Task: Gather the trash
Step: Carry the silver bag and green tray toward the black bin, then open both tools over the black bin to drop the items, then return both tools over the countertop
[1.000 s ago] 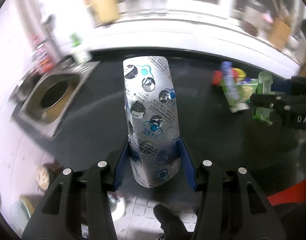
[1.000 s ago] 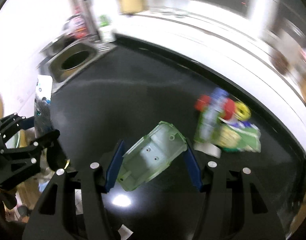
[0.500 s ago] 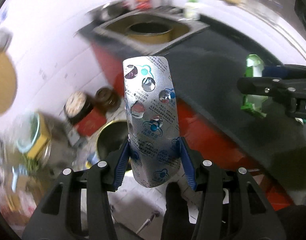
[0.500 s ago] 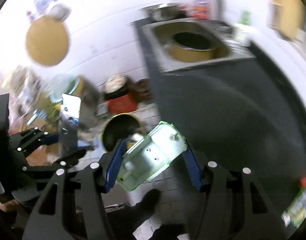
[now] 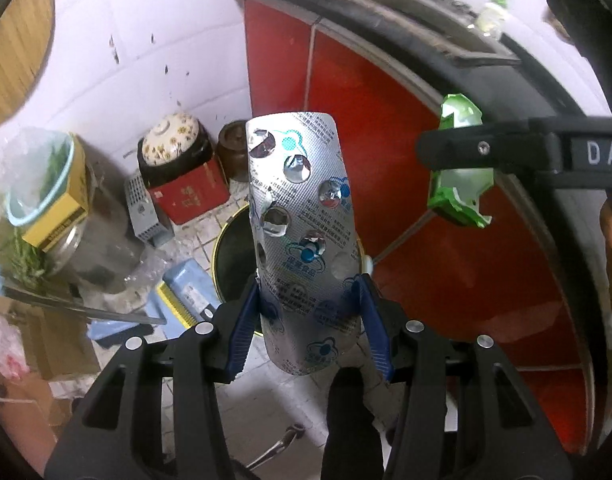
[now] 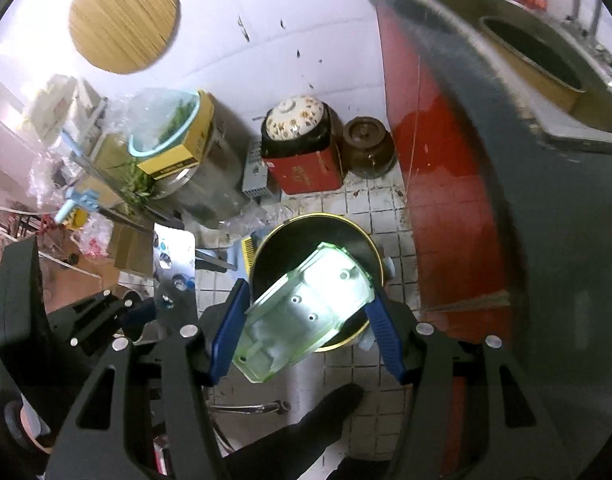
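Note:
My left gripper (image 5: 307, 320) is shut on a silver pill blister sheet (image 5: 302, 216) that stands up between its blue pads, above a round black trash bin (image 5: 232, 252) with a gold rim on the tiled floor. My right gripper (image 6: 306, 332) is shut on a pale green plastic tray piece (image 6: 306, 312), held over the same bin (image 6: 306, 240). The right gripper with the green piece (image 5: 459, 184) shows at the right of the left wrist view. The left gripper with the blister sheet (image 6: 174, 276) shows at the left of the right wrist view.
A red cabinet front (image 6: 437, 184) under a dark counter (image 6: 517, 184) with a sink (image 6: 545, 60) stands to the right. A red box with a flowered pot (image 6: 298, 140), a brown jar (image 6: 365, 148), a bucket and boxes crowd the floor beyond the bin. My shoe (image 6: 317, 416) is below.
Both grippers swung away from the black countertop and down toward the floor, carrying the blister sheet and the green piece. The bin now lies under them.

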The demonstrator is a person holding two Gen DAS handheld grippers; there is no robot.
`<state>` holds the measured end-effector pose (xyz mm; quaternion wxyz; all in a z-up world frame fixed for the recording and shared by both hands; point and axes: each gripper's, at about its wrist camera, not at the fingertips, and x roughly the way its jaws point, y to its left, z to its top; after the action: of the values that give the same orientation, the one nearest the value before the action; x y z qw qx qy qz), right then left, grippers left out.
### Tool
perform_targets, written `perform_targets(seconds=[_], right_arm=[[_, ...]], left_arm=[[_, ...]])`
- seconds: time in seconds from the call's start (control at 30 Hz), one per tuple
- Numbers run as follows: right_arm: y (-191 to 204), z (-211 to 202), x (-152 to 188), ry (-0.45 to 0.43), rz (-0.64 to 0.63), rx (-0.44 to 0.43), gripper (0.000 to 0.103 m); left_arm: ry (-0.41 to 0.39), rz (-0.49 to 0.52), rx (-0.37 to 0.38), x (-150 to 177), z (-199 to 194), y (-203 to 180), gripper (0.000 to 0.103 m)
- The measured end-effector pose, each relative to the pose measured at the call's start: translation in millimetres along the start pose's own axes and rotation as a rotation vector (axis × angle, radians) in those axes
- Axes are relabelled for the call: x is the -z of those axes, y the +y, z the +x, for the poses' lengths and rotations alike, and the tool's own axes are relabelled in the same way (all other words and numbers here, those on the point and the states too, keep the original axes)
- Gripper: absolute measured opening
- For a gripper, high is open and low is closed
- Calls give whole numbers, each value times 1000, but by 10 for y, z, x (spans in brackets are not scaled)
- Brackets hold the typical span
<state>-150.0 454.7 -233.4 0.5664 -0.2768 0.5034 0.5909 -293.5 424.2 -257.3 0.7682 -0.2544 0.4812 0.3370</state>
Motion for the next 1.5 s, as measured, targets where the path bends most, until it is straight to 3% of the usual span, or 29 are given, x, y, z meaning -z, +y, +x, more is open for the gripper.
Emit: perform_targets(seconds=[0.13, 0.33, 0.4, 0.47, 0.7, 0.9, 1.0, 1.07, 1.27, 1.5], right_arm=[[-84, 506, -120, 64, 11, 11, 58], [-81, 849, -210, 103, 0, 13, 60], [-59, 892, -235, 108, 0, 16, 80], [-58, 888, -244, 102, 1, 13, 81], [-124, 697, -217, 92, 13, 23, 82], [-255, 21, -60, 21, 59, 43, 84], [-408, -585, 150, -47, 100, 82, 85], [-543, -1009, 328, -96, 140, 114, 86], [-1119, -2334, 1220, -247, 339, 260, 90], [-1737, -3675, 2691, -394, 631, 495, 90]], left_arm=[[21, -32, 21, 3, 378, 190, 49], [47, -56, 41, -10, 719, 364, 54], [49, -52, 42, -22, 755, 377, 72], [43, -37, 18, -23, 767, 382, 76], [38, -20, 10, 0, 650, 392, 76], [-6, 59, -7, -40, 209, 143, 77], [-39, 125, -5, -131, -91, -159, 83], [-68, 172, 40, -228, -320, -445, 87], [-137, 379, 180, -454, -862, -1672, 92], [-143, 663, 380, -336, -1289, -3388, 92]])
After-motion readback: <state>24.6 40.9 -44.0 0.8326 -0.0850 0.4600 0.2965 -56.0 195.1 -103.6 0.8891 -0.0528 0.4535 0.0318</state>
